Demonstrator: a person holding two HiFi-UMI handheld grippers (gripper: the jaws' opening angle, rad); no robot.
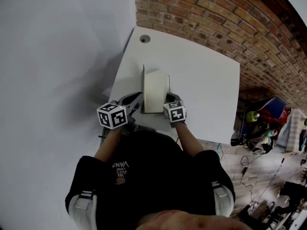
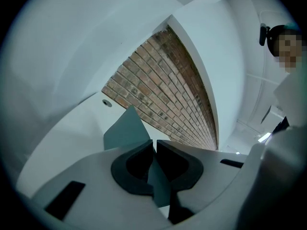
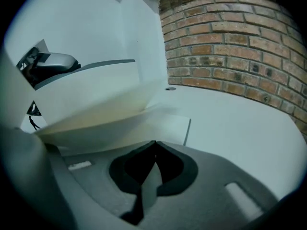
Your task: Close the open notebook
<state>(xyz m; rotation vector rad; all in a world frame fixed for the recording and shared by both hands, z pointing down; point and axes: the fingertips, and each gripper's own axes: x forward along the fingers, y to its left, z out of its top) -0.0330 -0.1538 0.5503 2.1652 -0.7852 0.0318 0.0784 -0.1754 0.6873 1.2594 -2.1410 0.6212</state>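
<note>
Head view: one white rectangular table (image 1: 206, 80) stands against one red brick wall (image 1: 216, 18). Near the table's front edge, between my two tools, lies the single open notebook with cream pages (image 1: 156, 92). Its thin grey-green cover (image 1: 143, 83) stands upright along the left side of the page block, and the pages lie flat to its right. I judge the closing swing to be about half done.

Left gripper view: the left gripper (image 2: 154, 145) has its jaws pressed together on that cover, which passes between the pads as a thin sheet.

Right gripper view: the right gripper (image 3: 153, 145) is also clamped. A pale thin edge sits between its pads, and I read it as the near edge of the notebook's flat half, which it holds in place.

To do the step in hand well, I would carry the cover over in an arc about its hinge line. I would lead it rather than drag it, so the book does not slide on the table. The right gripper should hold the book steady and then let go and clear the page block before the cover lands. I would release the left pinch only when the cover lies flat.

Smallest item: one round grey cable hole (image 1: 145, 39) near the table's far corner, well apart from the book. In all there are two grippers, one notebook and one cover raised.
</note>
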